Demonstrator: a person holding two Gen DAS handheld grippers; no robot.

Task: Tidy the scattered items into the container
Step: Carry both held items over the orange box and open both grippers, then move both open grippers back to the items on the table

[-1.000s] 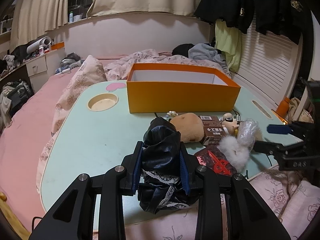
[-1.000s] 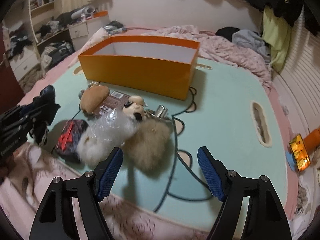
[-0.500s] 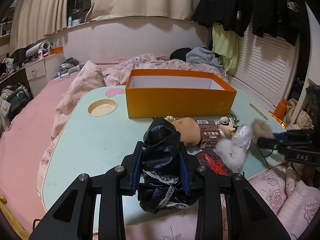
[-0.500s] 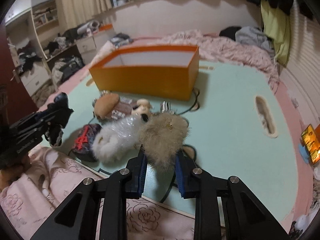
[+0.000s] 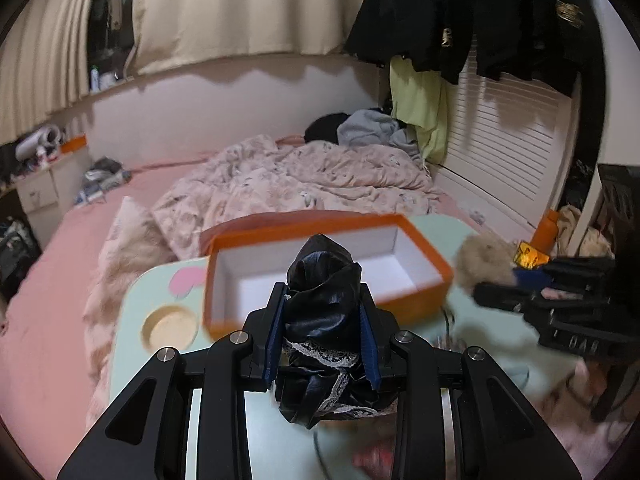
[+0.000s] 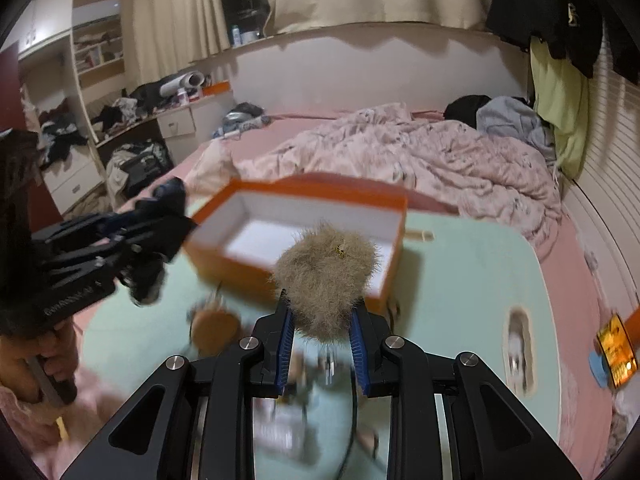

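Observation:
An open orange box (image 5: 428,258) with a white inside stands at the far side of a mint green table (image 5: 132,312); it also shows in the right wrist view (image 6: 248,268). My left gripper (image 5: 322,340) is shut on a black lace-trimmed garment (image 5: 320,304) and holds it raised in front of the box. My right gripper (image 6: 322,340) is shut on a tan fluffy pom-pom (image 6: 326,276), raised before the box's near wall. A brown plush (image 6: 212,326) and blurred small items lie on the table below.
A round cup recess (image 5: 170,326) sits in the table's left part and a slot (image 6: 518,342) on its right. A rumpled pink quilt (image 6: 420,156) lies behind the box. An orange-yellow object (image 6: 614,346) lies off the table's right edge.
Both grippers have risen and moved toward the box, so I now look down into it. The right gripper closed on the pom-pom and lifted it off the table.

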